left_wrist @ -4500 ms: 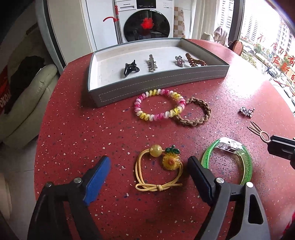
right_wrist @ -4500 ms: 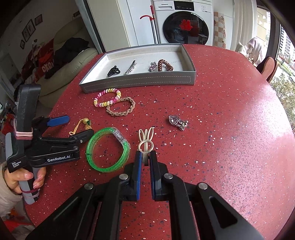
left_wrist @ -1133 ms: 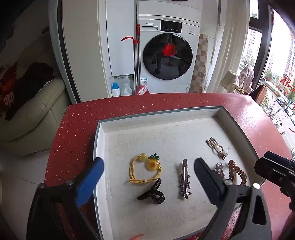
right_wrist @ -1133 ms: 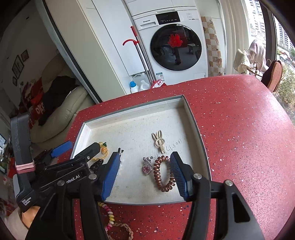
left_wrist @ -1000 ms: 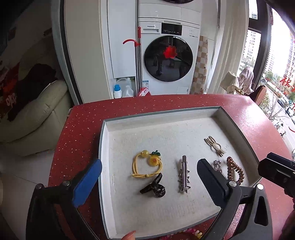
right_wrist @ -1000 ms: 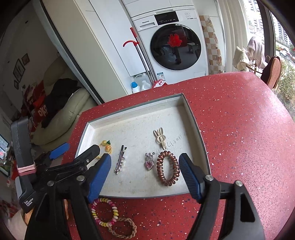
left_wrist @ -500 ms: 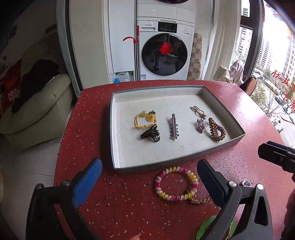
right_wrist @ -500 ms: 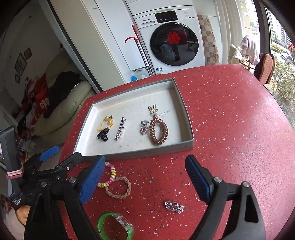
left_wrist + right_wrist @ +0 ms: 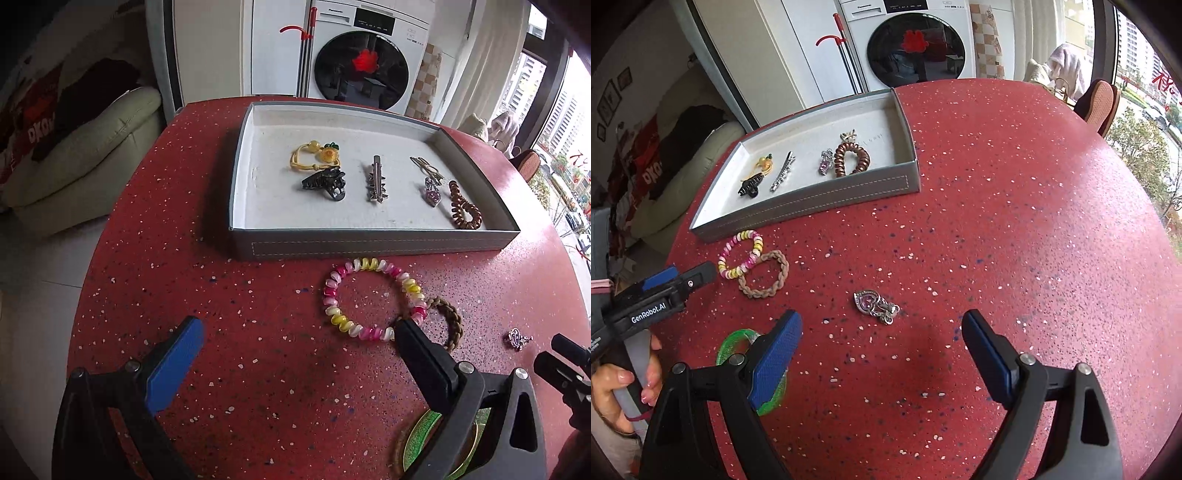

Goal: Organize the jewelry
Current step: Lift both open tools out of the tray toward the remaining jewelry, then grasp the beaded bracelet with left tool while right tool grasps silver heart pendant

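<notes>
Nearest, both grippers spread wide and empty over the red table [image 9: 1015,206]: left gripper [image 9: 295,354] by the green bangle [image 9: 424,435], right gripper [image 9: 882,343] just short of the heart pendant [image 9: 875,302]. Farther on, pink-and-yellow coil bracelet [image 9: 373,299] touching the braided brown band [image 9: 448,321]. Beyond, grey tray [image 9: 369,243] holding yellow hair tie [image 9: 314,155], black claw clip [image 9: 325,182], silver clip [image 9: 376,179], small pendant [image 9: 431,192] and brown coil tie [image 9: 463,206].

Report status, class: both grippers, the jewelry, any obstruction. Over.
Left gripper open, empty. Right gripper open, empty, facing heart pendant. Six pieces in tray; pastel bracelet, braided bracelet, green bangle on table. Nothing in the way.
</notes>
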`<state>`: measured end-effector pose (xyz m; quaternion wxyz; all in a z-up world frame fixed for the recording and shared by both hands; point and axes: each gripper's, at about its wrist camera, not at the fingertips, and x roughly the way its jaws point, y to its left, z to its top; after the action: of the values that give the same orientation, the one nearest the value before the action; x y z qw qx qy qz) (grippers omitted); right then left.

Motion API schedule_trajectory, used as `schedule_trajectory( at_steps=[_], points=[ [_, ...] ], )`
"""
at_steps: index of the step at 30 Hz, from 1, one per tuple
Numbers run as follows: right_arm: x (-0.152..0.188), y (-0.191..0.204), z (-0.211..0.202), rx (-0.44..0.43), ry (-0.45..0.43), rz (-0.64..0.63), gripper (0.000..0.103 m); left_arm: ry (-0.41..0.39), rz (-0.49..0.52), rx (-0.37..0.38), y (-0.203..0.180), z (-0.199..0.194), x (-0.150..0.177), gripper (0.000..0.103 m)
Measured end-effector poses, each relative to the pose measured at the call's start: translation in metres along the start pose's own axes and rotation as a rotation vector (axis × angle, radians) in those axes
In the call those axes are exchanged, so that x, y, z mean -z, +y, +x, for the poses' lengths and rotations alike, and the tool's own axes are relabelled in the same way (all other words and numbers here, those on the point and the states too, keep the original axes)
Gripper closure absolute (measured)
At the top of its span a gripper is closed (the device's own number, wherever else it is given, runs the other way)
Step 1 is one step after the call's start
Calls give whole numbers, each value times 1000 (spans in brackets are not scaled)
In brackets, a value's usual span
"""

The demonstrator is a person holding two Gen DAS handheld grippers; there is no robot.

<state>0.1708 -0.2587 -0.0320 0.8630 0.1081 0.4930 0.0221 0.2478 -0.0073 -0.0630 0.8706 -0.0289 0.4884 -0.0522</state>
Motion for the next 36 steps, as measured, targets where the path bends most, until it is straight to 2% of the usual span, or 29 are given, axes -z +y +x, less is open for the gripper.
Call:
schedule_trajectory(
  at_steps=[13,19,22,28,30,34,35,36],
  points=[
    [1,10,20,28,1,-95,16,12,-52,-60,-9,21,-7,0],
    [-1,16,28,42,8,-146,29,15,0,-88,-20,25,-6,6],
    [0,21,29,66,1,-176,34,6,27,-84,-25,23,-6,13],
    [2,28,28,103,0,-227,58,-2,72,-65,-35,19,-6,32],
    [3,29,27,99,3,-228,70,-2,84,-52,-38,18,-5,44],
    [4,30,26,105,6,-227,75,0,112,-34,-38,16,-3,64],
    [4,30,25,107,6,-225,79,0,115,-29,-37,15,-3,75],
    [5,30,25,105,7,-219,86,3,109,-15,-35,15,-4,75]
  ],
)
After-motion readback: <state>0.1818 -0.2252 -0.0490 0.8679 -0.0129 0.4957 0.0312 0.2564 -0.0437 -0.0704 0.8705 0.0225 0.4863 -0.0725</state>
